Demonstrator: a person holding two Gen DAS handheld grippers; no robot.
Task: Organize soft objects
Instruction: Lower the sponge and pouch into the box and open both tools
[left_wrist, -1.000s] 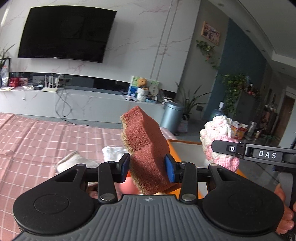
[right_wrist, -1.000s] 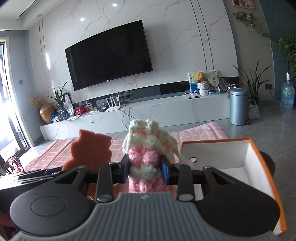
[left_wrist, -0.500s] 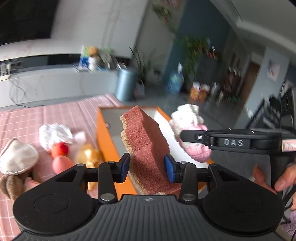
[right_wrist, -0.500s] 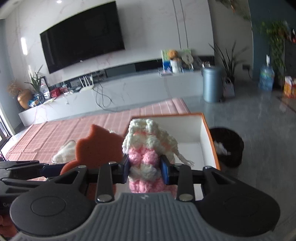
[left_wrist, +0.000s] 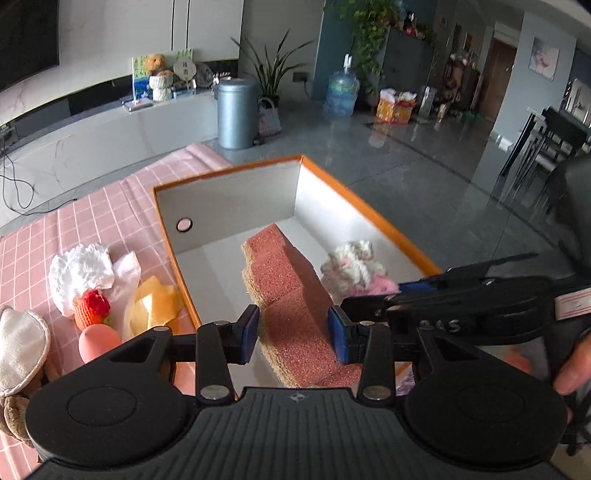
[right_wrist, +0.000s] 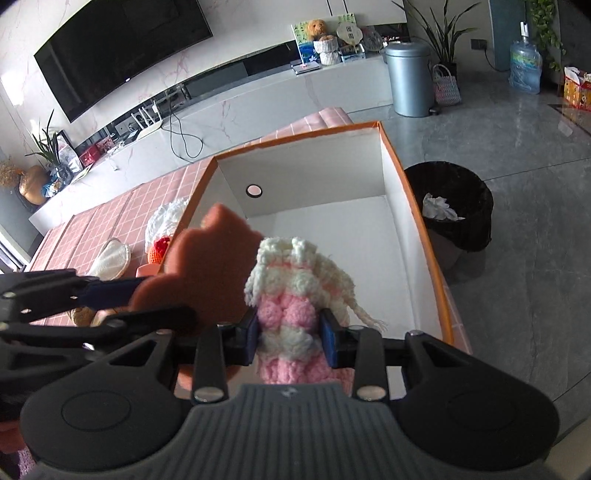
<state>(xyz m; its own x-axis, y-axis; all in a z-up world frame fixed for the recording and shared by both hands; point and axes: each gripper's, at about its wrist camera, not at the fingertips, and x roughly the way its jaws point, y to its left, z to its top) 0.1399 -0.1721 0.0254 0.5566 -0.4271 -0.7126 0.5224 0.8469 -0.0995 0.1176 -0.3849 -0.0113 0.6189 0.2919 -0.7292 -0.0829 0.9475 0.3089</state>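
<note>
My left gripper is shut on a reddish-brown sponge and holds it over the near end of the orange-rimmed white box. My right gripper is shut on a pink and white crocheted toy, also above the box. The toy shows in the left wrist view, to the right of the sponge. The sponge shows in the right wrist view, to the left of the toy. The box's white floor is bare where it shows.
Left of the box on the pink checked cloth lie a white crumpled item, a red crocheted strawberry, a yellow cloth, a pink egg shape and a beige pouch. A black waste bin stands right of the box.
Both grippers have tilted down and moved over the box with the sponge and the crocheted toy still held. The view swung from the TV wall to the box's inside.
</note>
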